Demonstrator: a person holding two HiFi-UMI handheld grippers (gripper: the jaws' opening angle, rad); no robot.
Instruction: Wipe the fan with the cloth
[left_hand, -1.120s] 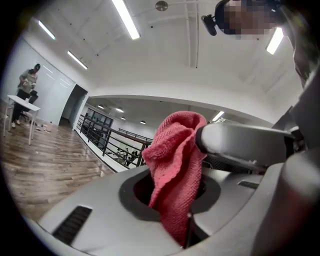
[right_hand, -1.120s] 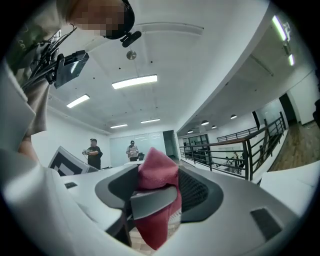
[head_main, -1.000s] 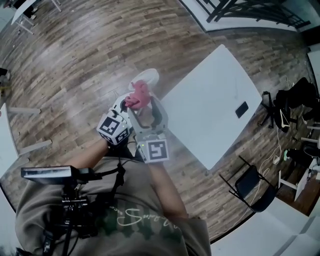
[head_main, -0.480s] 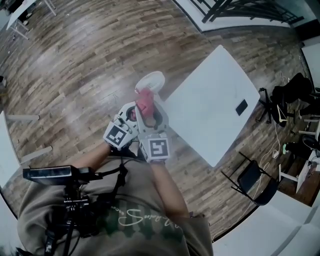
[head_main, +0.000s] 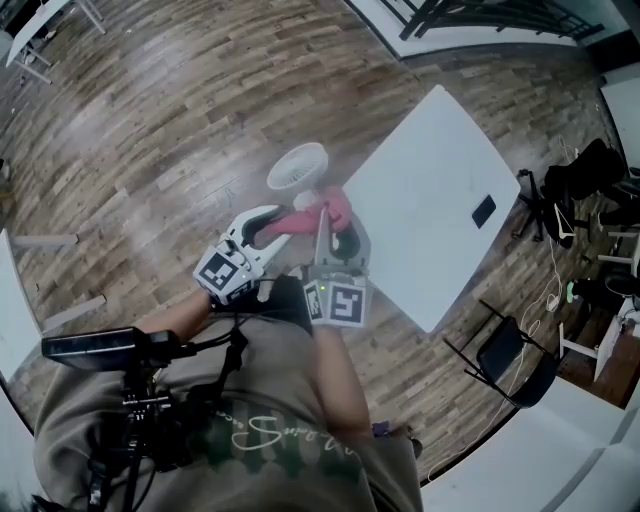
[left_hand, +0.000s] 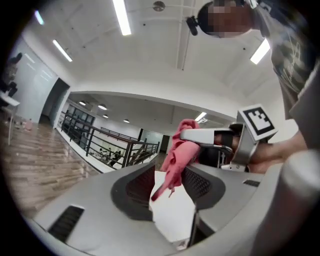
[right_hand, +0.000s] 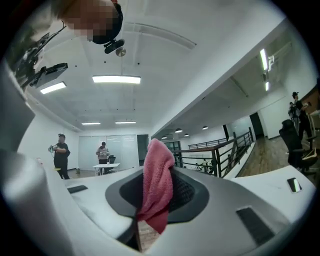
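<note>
Both mid-handover | left gripper (head_main: 272, 222) jaws just opened wide, freeing cloth (right_hand: 157, 182) | right gripper (head_main: 335, 230) just closed on it | next, likely: carry to fan (head_main: 298, 166)

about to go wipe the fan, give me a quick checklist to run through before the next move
1. Grip: ok. The right gripper has just been closing its jaws, and they now pinch the pink cloth.
2. Other hand clear: ok. The left gripper has just been opening its jaws. They stand apart, and the pink cloth hangs ahead of them unpressed.
3. Target found: ok. The white fan sits beyond both grippers, near the table corner.
4. Contact with the white fan: not ok. The head view shows the pink cloth apart from it.
5. Blades stopped: cannot tell.
</note>
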